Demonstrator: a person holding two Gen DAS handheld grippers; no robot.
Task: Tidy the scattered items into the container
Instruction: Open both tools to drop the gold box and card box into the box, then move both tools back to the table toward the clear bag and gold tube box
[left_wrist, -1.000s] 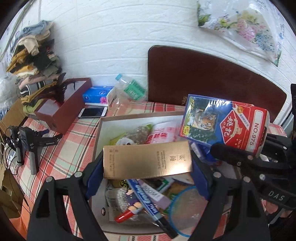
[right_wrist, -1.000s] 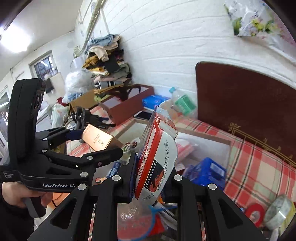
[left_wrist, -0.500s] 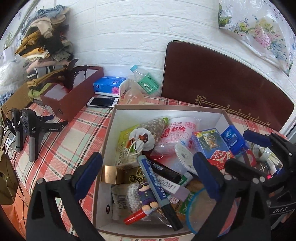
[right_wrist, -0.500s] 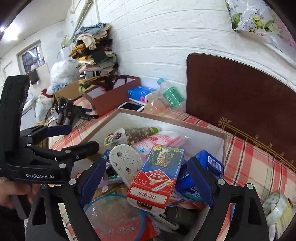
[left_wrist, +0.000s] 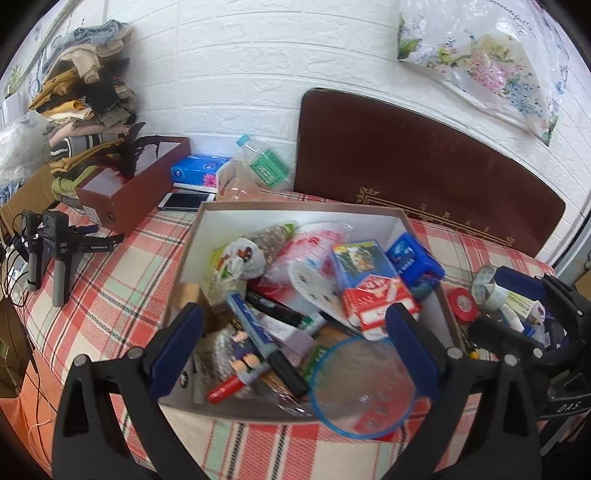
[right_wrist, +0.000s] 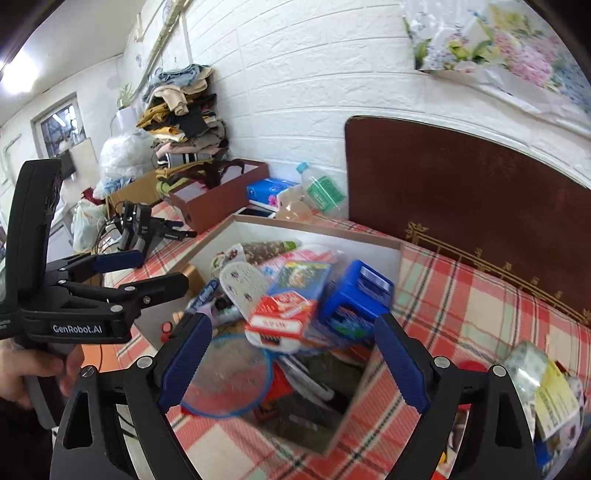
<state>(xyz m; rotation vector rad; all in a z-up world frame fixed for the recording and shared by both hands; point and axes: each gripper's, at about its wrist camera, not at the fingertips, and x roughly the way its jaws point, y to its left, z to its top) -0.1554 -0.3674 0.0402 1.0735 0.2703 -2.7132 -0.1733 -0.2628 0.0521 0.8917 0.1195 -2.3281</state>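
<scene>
The cardboard box sits on the plaid table, full of items. The red and blue playing-card pack lies on top of the pile. The gold box lies at the box's left edge, mostly hidden. My left gripper is open and empty over the near side of the box. My right gripper is open and empty over the box's near right corner; it also shows in the left wrist view beside scattered items: a red tape roll, packets.
A brown shoebox, tissue pack, phone and plastic bottle lie behind the box. A spare gripper lies at the table's left. A dark headboard stands against the wall. Clothes are piled at far left.
One second ago my left gripper held the gold box and my right held the card pack. Both were let go into the box. Both grippers have since drawn back, open.
</scene>
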